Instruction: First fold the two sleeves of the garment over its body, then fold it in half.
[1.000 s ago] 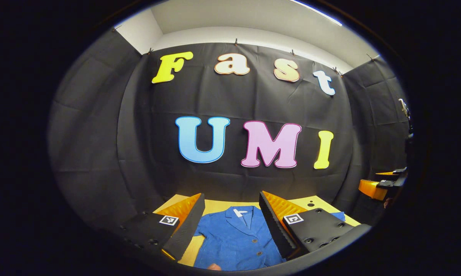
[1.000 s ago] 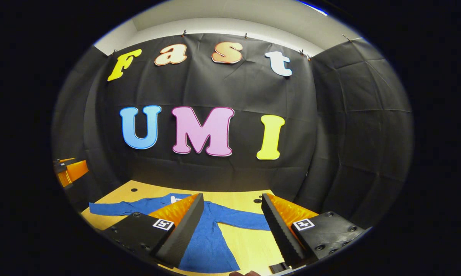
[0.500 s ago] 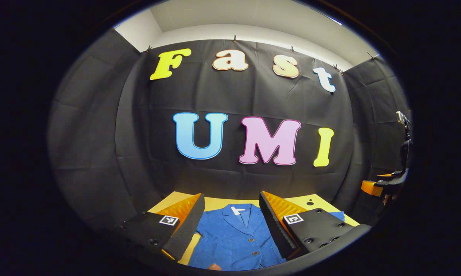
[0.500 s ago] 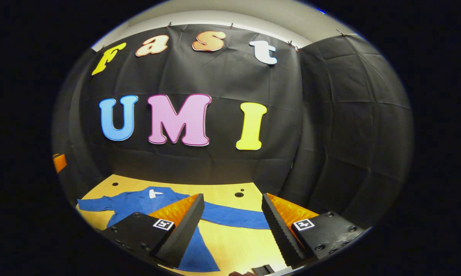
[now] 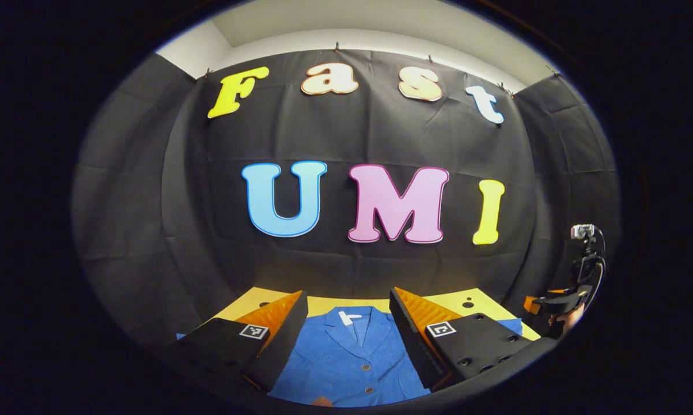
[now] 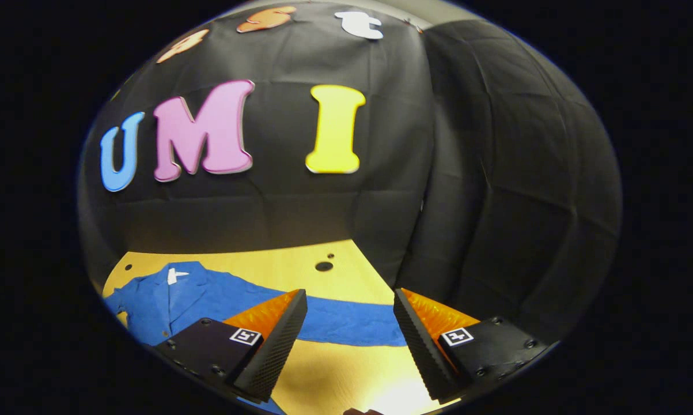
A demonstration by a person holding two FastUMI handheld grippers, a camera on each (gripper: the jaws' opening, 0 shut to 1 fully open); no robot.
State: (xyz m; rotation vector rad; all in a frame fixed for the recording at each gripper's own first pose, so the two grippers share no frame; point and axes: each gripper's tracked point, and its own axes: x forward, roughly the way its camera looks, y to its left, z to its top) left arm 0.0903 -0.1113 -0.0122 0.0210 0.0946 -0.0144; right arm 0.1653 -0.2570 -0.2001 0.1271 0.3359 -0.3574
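Left gripper (image 5: 346, 331) open, hovering over the collar and buttoned front of the blue jacket (image 5: 352, 357) spread flat on the table (image 5: 438, 301). Right gripper (image 6: 349, 337) open too, one sleeve (image 6: 346, 323) stretched just ahead between its fingers.

Left gripper (image 5: 346, 328): fingers spread wide, nothing between them, held level and pointing forward, low. Right gripper (image 6: 349, 334): fingers also wide apart, nothing gripped, tilted downward more steeply than the left. From the left gripper view, the right gripper (image 5: 553, 302) sits far off at the right edge, camera mount on top, with a hand (image 5: 574, 316) wrapped around it from below. Both grippers are well apart from each other, neither touching anything.
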